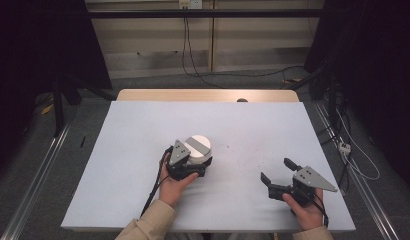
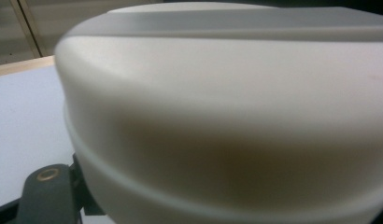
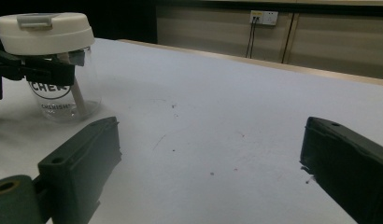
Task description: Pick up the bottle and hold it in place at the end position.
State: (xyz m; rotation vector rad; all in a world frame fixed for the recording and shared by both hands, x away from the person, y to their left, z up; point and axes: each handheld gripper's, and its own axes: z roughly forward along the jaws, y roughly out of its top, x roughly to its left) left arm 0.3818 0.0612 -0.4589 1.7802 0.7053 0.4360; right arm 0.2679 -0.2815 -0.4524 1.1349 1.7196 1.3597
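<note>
Near the middle of the high view, slightly left: a clear cup [image 1: 197,152] with a white lid [image 1: 198,145] and a grey tab on top, standing upright on the white table [image 1: 143,130]. Left gripper [image 1: 185,167] right against it, jaws closed around the cup just under the lid, as seen at the upper left of the right gripper view, where the cup [image 3: 59,95] shows black lettering and a pale stick inside. Lid [image 2: 227,93] huge and blurred in the left gripper view. Lower right of the high view: right gripper [image 1: 278,175] well apart from the cup, jaws spread wide, nothing between them, small dark specks on the table beyond.
</note>
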